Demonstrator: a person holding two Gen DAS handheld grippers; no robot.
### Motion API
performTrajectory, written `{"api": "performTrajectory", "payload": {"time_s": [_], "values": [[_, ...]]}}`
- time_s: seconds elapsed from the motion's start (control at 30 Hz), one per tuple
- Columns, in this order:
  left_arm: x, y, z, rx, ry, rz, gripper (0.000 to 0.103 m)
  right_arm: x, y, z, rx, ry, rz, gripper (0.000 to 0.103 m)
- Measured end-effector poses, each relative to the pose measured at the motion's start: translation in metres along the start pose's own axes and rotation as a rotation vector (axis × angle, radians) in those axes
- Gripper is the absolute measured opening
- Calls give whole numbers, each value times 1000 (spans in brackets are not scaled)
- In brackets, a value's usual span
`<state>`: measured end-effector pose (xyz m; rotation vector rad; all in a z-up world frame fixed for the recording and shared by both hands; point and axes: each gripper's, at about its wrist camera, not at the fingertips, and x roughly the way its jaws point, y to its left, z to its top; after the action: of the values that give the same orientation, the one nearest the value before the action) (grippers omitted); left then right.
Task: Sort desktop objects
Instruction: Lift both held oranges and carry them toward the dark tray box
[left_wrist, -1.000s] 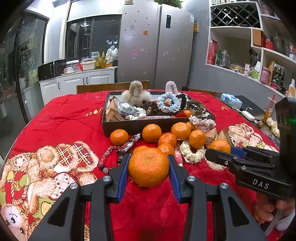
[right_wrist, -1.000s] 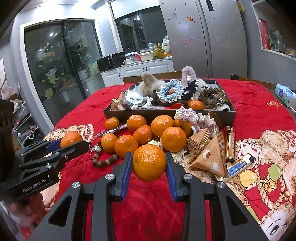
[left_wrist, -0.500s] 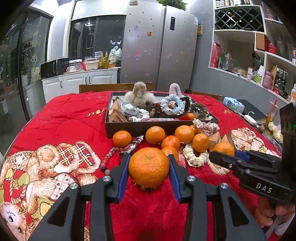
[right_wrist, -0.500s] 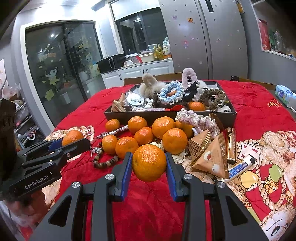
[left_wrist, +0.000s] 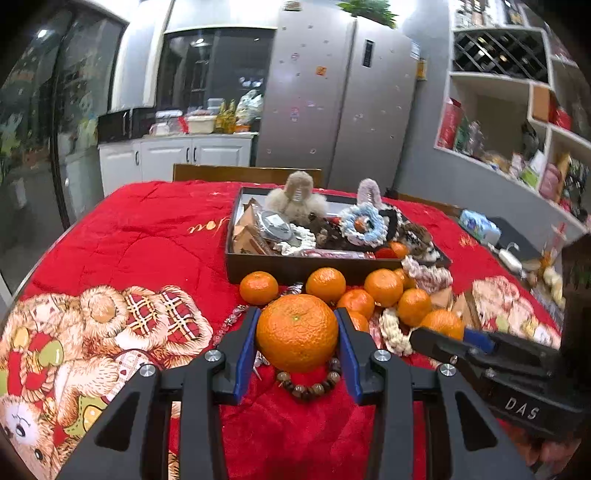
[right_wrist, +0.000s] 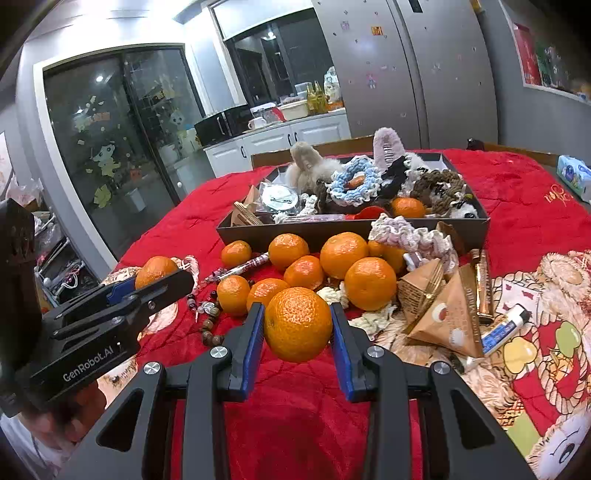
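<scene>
My left gripper (left_wrist: 297, 334) is shut on a tangerine (left_wrist: 297, 332), held above the red cloth and a brown bead bracelet (left_wrist: 308, 384). In the right wrist view the same left gripper (right_wrist: 166, 273) shows at the left with its tangerine (right_wrist: 155, 269). My right gripper (right_wrist: 298, 325) is shut on another tangerine (right_wrist: 298, 323); it also appears in the left wrist view, where the right gripper (left_wrist: 439, 332) clamps that tangerine (left_wrist: 443, 323). Several loose tangerines (right_wrist: 341, 254) lie in front of the dark box (right_wrist: 476, 225), which holds scrunchies, plush clips and one tangerine (right_wrist: 408, 206).
Triangular snack packets (right_wrist: 448, 314), a small tube (right_wrist: 502, 328), gold sticks (right_wrist: 482, 280), a pink scrunchie (right_wrist: 410, 236) and a bead string (right_wrist: 210, 317) lie on the red blanket (left_wrist: 122, 236). A tissue pack (left_wrist: 478, 225) lies at the right edge. A chair back (left_wrist: 243, 171) stands beyond the table.
The left wrist view has rolled and shifted slightly: the bead bracelet now shows under the held tangerine. Both grippers keep their tangerines; the right view is nearly unchanged.
</scene>
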<state>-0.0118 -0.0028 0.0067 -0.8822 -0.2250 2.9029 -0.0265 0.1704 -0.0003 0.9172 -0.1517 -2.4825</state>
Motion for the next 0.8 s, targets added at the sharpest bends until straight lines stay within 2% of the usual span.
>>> {"api": "performTrajectory", "payload": {"time_s": [0.13, 0.27, 0.43, 0.53, 0.8], "values": [[7, 1, 12, 3, 14, -9, 41, 7, -4, 7, 59, 35, 30, 34], [15, 6, 22, -20, 43, -26, 41, 14, -4, 15, 61, 52, 24, 34], [36, 15, 46, -30, 126, -19, 41, 24, -7, 34, 92, 83, 41, 34], [43, 21, 63, -39, 142, -8, 41, 31, -3, 53, 78, 115, 51, 34], [83, 34, 99, -109, 256, -91, 41, 57, 5, 95, 63, 134, 53, 34]]}}
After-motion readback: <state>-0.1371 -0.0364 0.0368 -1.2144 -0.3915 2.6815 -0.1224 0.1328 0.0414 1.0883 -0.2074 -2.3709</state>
